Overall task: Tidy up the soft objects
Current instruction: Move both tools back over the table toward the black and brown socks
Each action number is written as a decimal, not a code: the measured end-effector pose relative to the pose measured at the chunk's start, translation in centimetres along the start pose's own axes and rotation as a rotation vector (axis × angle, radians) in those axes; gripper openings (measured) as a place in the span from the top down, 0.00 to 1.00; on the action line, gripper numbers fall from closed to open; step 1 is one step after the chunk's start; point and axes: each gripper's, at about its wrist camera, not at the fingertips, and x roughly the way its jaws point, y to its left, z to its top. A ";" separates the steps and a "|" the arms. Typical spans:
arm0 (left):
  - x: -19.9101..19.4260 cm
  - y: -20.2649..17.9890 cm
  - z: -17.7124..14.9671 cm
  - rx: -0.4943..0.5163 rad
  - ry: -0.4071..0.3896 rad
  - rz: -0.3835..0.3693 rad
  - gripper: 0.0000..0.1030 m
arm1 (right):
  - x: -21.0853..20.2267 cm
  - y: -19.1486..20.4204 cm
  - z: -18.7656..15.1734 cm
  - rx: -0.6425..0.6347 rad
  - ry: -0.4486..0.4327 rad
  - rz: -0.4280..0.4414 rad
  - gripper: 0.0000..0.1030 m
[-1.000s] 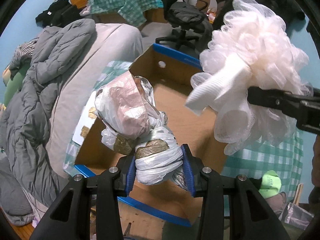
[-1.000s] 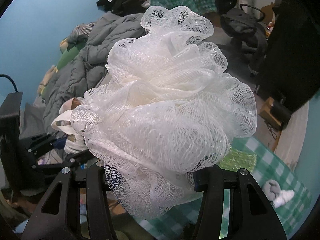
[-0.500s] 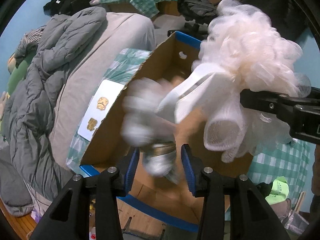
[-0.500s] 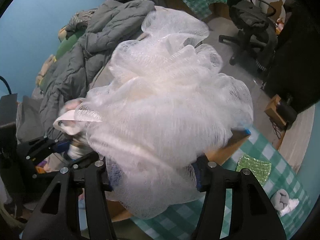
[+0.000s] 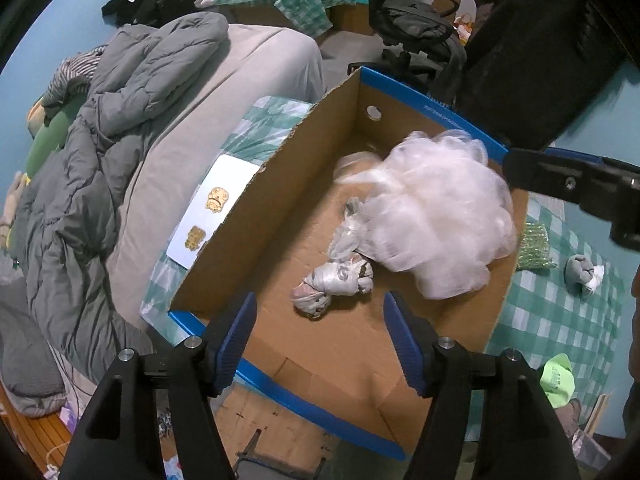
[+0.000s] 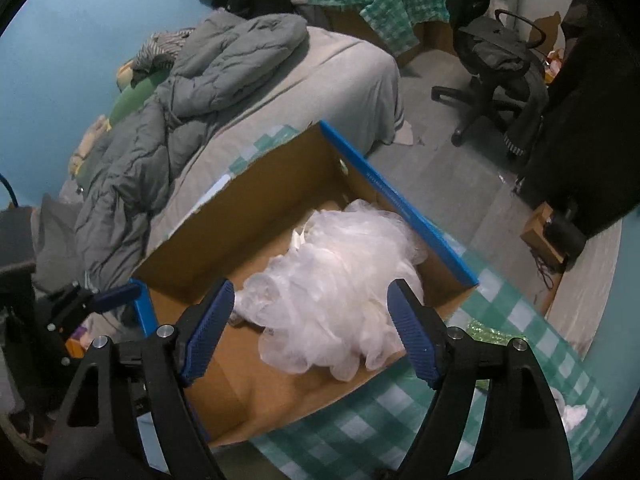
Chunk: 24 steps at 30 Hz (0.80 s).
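A cardboard box point(image 5: 280, 184) with blue rims sits on a green checked cloth. A white mesh bath pouf point(image 5: 432, 216) lies inside it, also seen in the right wrist view point(image 6: 336, 284). A knotted plastic bag bundle point(image 5: 332, 280) lies beside the pouf on the box floor. My left gripper point(image 5: 320, 340) is open and empty above the box's near end. My right gripper point(image 6: 312, 332) is open and empty above the pouf; its black body point(image 5: 576, 188) shows in the left wrist view.
A grey sock ball point(image 5: 582, 274), a sparkly green pad point(image 5: 534, 246) and a lime green item point(image 5: 558, 378) lie on the checked cloth point(image 5: 552, 320) right of the box. A bed with a grey duvet point(image 5: 100, 160) is left. An office chair point(image 6: 492, 68) stands behind.
Both grippers opened. The plastic bag bundle dropped from the left gripper and the pouf dropped from the right gripper; both now lie in the box.
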 end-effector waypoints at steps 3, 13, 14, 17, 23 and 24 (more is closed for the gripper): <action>-0.9 -0.5 -0.1 0.009 -0.013 -0.001 0.34 | -1.0 -0.8 -0.3 0.026 -0.011 0.003 0.23; -3.2 -3.5 -0.3 0.067 -0.040 -0.049 0.33 | -6.0 -5.7 -5.2 0.098 -0.027 -0.049 0.22; -3.3 -3.8 -0.4 0.078 -0.040 -0.051 0.33 | -6.5 -6.5 -5.8 0.112 -0.025 -0.059 0.22; -3.5 -4.9 -0.5 0.106 -0.041 -0.059 0.33 | -7.7 -8.8 -8.0 0.170 -0.014 -0.092 0.22; -3.4 -7.9 -1.2 0.169 -0.025 -0.087 0.33 | -10.0 -12.8 -12.3 0.277 0.008 -0.147 0.22; -3.4 -8.4 -1.4 0.183 -0.023 -0.089 0.33 | -10.4 -13.5 -13.2 0.301 0.011 -0.154 0.22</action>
